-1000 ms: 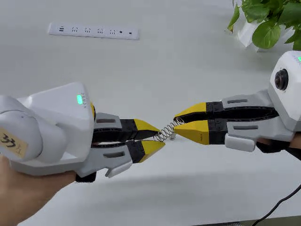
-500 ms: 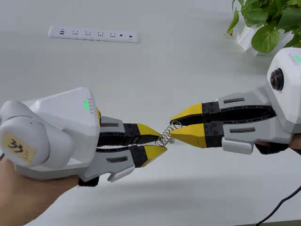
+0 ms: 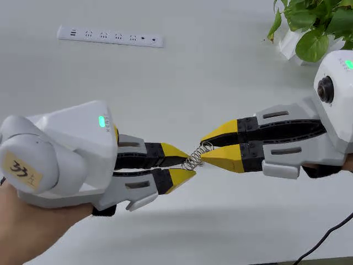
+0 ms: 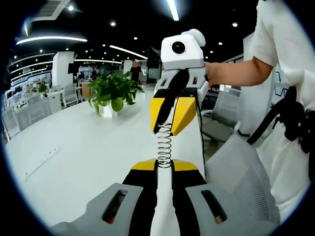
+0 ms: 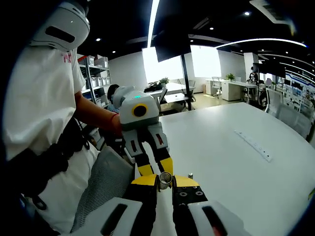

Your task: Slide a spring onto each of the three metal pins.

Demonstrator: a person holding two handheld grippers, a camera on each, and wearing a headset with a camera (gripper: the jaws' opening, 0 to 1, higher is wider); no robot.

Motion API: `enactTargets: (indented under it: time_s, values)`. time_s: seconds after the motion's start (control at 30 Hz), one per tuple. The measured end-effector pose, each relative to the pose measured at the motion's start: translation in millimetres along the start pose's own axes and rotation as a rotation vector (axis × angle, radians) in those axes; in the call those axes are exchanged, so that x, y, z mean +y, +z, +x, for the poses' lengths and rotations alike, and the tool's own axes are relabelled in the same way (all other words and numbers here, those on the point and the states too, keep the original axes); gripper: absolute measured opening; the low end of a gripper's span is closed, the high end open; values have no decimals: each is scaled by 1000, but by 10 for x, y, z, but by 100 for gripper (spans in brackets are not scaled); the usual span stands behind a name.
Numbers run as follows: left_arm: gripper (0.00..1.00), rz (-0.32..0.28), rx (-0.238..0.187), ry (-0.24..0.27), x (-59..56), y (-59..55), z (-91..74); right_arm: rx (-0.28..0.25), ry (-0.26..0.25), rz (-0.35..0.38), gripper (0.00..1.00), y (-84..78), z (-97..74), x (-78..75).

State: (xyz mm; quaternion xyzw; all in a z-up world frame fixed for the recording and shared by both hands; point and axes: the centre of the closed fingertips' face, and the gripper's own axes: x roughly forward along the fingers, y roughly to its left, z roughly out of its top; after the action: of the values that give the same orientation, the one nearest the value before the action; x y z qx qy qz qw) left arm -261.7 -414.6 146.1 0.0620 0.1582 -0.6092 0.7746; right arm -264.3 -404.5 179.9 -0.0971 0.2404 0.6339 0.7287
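**Spring strung between the two grippers, up off the table**

Nearest on the left, the left gripper [image 3: 186, 167] has its fingers [image 4: 183, 165] nearly together, just a slit at the yellow tips. The spring [image 3: 195, 157] butts right up against those tips. Honestly can't tell if they're pinching the coil itself or something thin inside it.

From there the spring runs up and right into the right gripper [image 3: 202, 153]. In the right gripper view the coil's round end sits between the tips, narrow gap, clamped on it. Tips of the two grippers are close, only the spring between them.

All of it hangs over the white table [image 3: 220, 72]. Farther back: a power strip [image 3: 110, 36] far left and a plant [image 3: 314, 25] far right.
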Motion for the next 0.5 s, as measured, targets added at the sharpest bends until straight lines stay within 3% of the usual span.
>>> enactTargets:
  time_s: [0.33,0.5]
  values:
    - [6,-4,-8,0,-2,-3,8,44,22,-1,15,-40,19,21]
    - [6,-2,-4,-2,-6,-21,15,173,60,-92,21,-118,-8,8]
